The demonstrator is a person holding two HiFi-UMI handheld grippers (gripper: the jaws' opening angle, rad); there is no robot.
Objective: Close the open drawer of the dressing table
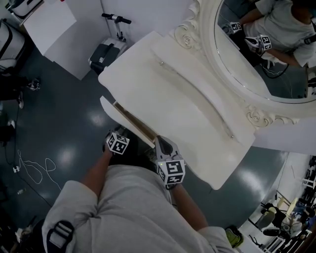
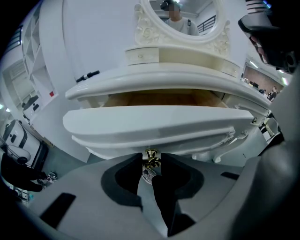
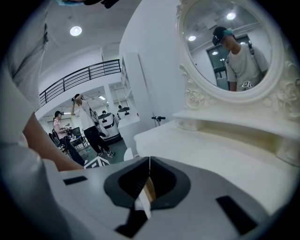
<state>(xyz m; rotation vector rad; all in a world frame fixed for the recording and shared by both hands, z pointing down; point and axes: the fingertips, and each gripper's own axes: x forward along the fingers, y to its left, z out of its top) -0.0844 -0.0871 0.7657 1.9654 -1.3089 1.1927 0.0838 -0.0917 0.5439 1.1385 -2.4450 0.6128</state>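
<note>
A glossy white dressing table (image 1: 197, 108), curved at the front with a carved oval mirror (image 1: 266, 49), is seen on a shiny dark grey floor (image 1: 64, 123). Its drawer (image 2: 154, 123) is pulled out, bare wood showing inside. The small brass knob (image 2: 151, 156) is pinched between the left gripper (image 2: 149, 164) jaws. The right gripper (image 3: 149, 161) jaws are pressed together, empty, at the table's front edge.

Beneath you spreads a dark, glossy floor (image 1: 59, 123) catching ceiling-light glare. A white cable (image 1: 35, 170) loops at your left, and a scooter (image 1: 103, 52) stands against the white wall (image 1: 148, 15).
</note>
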